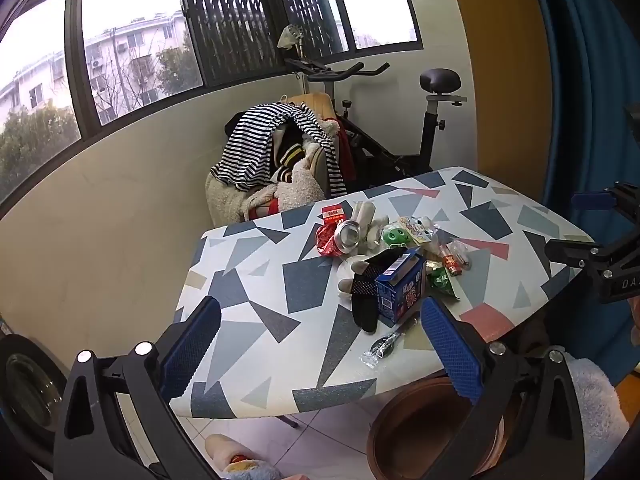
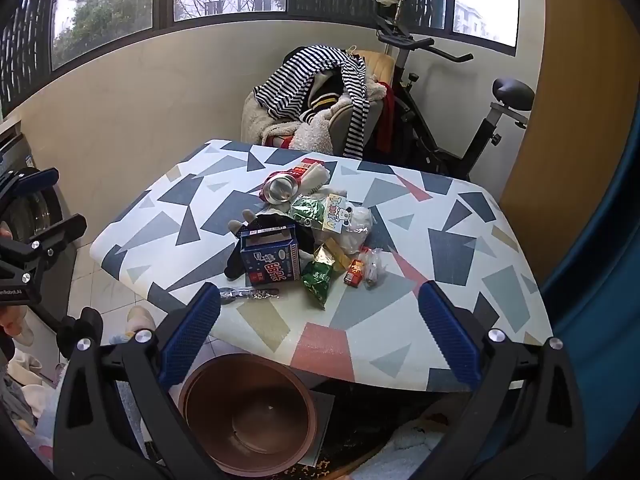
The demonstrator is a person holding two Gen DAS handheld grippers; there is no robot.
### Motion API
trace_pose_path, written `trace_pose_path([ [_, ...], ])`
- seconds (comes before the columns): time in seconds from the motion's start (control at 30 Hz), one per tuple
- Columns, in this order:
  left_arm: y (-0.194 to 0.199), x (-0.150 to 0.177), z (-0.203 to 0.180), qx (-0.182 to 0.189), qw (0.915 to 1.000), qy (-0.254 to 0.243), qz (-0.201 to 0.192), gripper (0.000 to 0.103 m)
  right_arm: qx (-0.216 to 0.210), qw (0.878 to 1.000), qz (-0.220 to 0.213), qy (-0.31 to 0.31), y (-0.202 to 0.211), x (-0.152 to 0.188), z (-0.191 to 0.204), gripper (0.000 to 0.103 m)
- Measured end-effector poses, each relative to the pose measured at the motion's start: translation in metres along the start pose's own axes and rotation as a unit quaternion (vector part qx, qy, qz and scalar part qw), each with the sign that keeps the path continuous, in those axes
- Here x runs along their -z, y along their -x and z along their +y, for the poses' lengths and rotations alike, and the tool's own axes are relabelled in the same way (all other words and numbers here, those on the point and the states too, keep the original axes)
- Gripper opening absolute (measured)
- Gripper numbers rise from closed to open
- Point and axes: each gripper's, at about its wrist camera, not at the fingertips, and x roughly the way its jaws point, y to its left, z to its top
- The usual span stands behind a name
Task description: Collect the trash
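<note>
Brown bin [image 2: 248, 412] waits at six o'clock below the counter [image 2: 400, 308]; trash heap [image 2: 312, 236] sits at twelve. Our left gripper [image 1: 320, 344] and right gripper [image 2: 320, 336] gape empty; snagging the black sock [image 1: 366, 296] with wrappers risks binning laundry.

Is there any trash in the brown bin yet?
No, the right wrist view looks straight into the brown bin below the table edge, and its inside is bare.

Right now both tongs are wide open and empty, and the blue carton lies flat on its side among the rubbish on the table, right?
Nearly. The blue carton stands upright with its top torn open, as the right wrist view shows. Both tongs, left and right, are open and empty.
</note>
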Motion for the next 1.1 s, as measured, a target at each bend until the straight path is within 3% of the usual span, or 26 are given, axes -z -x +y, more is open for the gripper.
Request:
trace_pose_path([
  [1.1, 0.006, -0.004, 0.010, 0.002, 1.0000, 0.005, 0.002, 0.098, 0.001, 1.000, 0.000, 0.001, -0.002, 0.004, -0.002, 0.097],
])
